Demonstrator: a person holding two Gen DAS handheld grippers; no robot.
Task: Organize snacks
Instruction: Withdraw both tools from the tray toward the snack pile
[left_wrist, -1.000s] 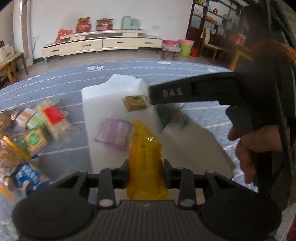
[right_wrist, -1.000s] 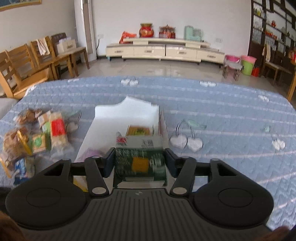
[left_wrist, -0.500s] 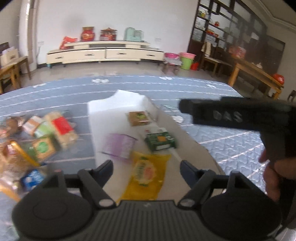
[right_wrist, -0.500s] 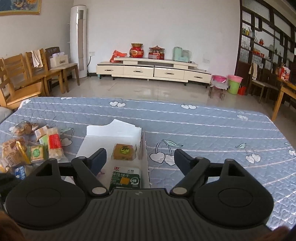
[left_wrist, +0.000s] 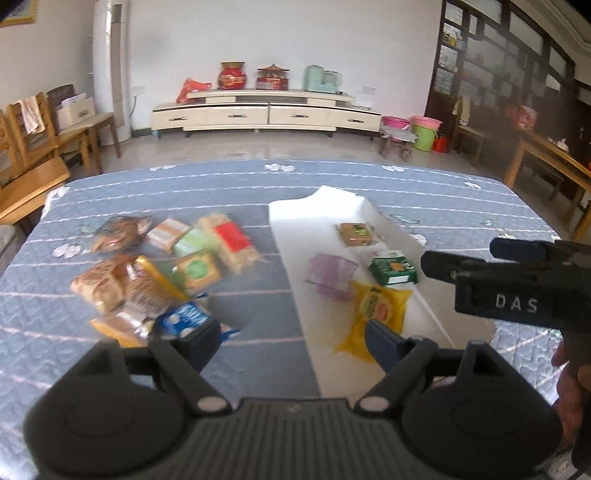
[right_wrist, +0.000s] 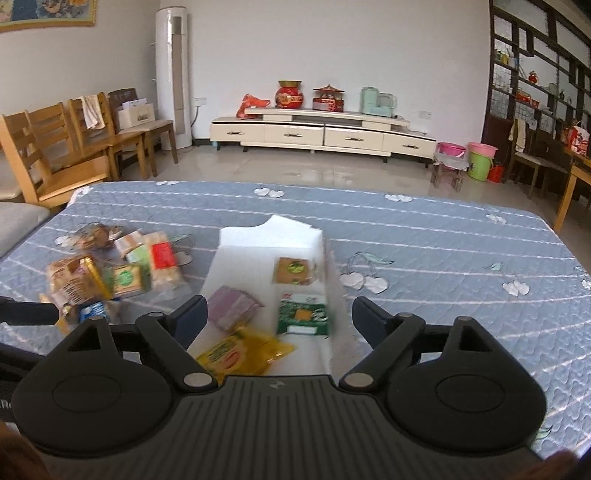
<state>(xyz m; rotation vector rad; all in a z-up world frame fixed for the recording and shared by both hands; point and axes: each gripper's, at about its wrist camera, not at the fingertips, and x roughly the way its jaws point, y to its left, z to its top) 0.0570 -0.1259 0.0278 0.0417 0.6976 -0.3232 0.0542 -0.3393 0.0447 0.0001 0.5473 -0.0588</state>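
A white tray (left_wrist: 295, 221) lies on a blue quilted surface (right_wrist: 443, 251) printed with white hearts, and four snacks rest inside it. The yellow packet (left_wrist: 380, 306) lies at the tray's near end, with a purple packet (left_wrist: 328, 273) just beyond it toward the left. A green packet (left_wrist: 393, 267) sits beside the purple one on the right, close to the tray's right wall, and a small brown packet (left_wrist: 356, 234) lies farther back along the same side. To the left of the tray, on the bare surface, is a loose pile of snacks (left_wrist: 155, 269): brown bread-like bags, a long pack with a red label, a green-labelled square pack and a blue-and-white pack at the near edge, several of them touching or overlapping. The left gripper (left_wrist: 293, 341) hangs over the gap between the pile and the tray; its fingers (left_wrist: 384, 345) are spread and opening wider, with nothing between them, the left one in front of the blue-and-white pack and the right one in front of the yellow packet's near end. The right gripper (right_wrist: 279, 319) hangs above the near end of the tray with its fingers (right_wrist: 369, 321) spread fully apart and empty, the purple, green and yellow packets showing in the space between them. In the left wrist view the right gripper appears at the right edge as a dark bar lettered "DAS", with a hand (left_wrist: 570, 398) below it. Motion blur softens the snack labels, so their print cannot be read.
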